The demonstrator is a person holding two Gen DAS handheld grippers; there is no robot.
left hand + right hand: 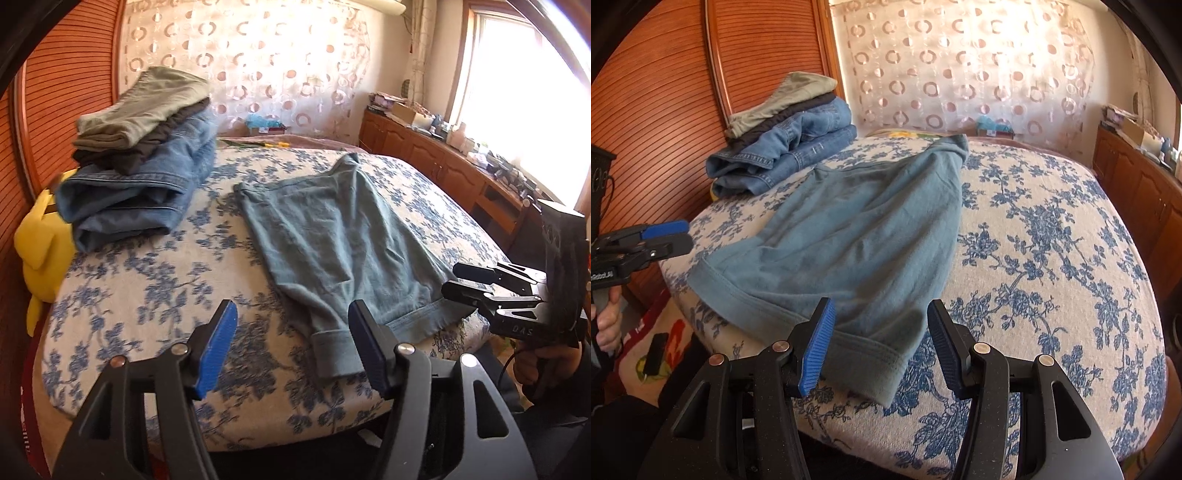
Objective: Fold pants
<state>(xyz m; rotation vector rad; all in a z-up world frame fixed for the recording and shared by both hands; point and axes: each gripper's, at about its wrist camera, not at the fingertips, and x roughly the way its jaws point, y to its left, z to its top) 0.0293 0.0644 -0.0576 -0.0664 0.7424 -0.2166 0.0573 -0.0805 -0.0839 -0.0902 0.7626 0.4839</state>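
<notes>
Teal pants (332, 229) lie folded flat on the bed's blue-flowered cover (147, 288). My left gripper (293, 343) is open above the near edge, and a cuffed hem (332, 350) lies between its fingers by the right pad, untouched. The right gripper (465, 280) shows at the right beside the hem. In the right wrist view the pants (857, 236) stretch away from my right gripper (881, 343), which is open. Their near corner (875, 365) rests on the bed between its pads, not pinched. The left gripper (676, 236) hovers at the left edge.
A stack of folded clothes (147, 147), jeans at the bottom, sits at the far left by the wooden headboard (665, 110). A yellow plush toy (40, 251) leans beside it. Wooden cabinets (424, 147) line the right wall. A phone (655, 352) lies on the floor.
</notes>
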